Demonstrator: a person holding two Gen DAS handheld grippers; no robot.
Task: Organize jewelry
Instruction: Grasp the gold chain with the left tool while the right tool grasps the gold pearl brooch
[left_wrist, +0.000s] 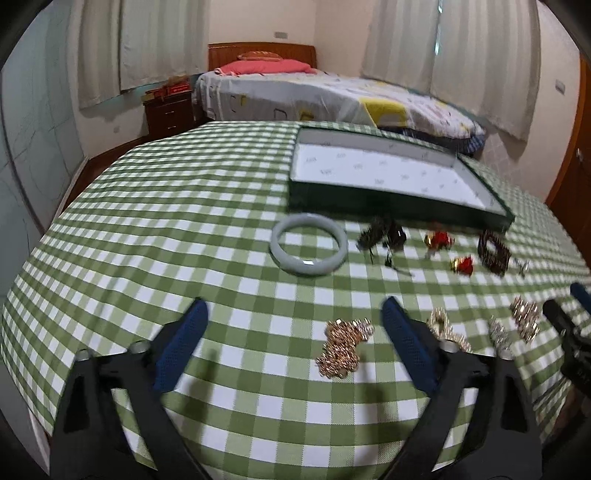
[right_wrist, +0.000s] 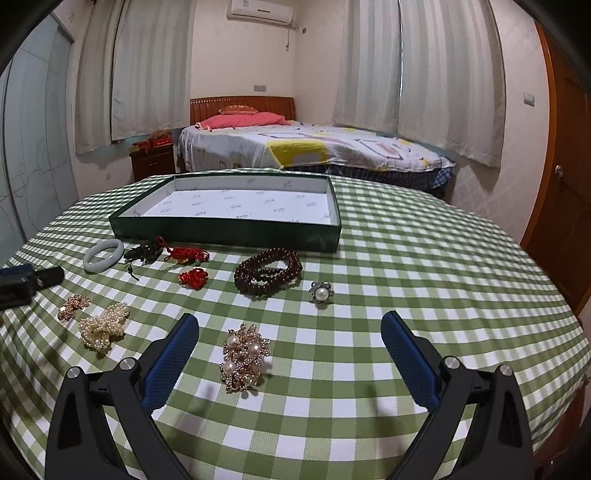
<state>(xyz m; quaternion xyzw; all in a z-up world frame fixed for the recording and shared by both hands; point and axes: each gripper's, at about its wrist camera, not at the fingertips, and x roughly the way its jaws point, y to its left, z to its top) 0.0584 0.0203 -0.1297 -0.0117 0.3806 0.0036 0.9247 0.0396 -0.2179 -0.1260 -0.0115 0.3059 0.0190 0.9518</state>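
My left gripper (left_wrist: 294, 306) is open just above the checked tablecloth. A gold brooch (left_wrist: 341, 349) lies between its fingers, nearer the right one and untouched. A pale jade bangle (left_wrist: 277, 247) rests ahead of it. My right gripper (right_wrist: 290, 320) is open too, and a gold brooch with pearls (right_wrist: 245, 356) sits loose between its fingers. A dark bead bracelet (right_wrist: 258, 284), a pearl flower brooch (right_wrist: 321, 291), red knots (right_wrist: 194, 277) and a pearl cluster (right_wrist: 105, 325) are spread before the shallow green box (right_wrist: 229, 230), whose white-lined inside holds nothing.
The round table (right_wrist: 424, 295) has a green and white checked cloth and drops off close behind both grippers. The left gripper's finger (right_wrist: 44, 275) shows at the left edge of the right wrist view. Beyond the table stand a bed (right_wrist: 314, 147) and a nightstand (right_wrist: 151, 160).
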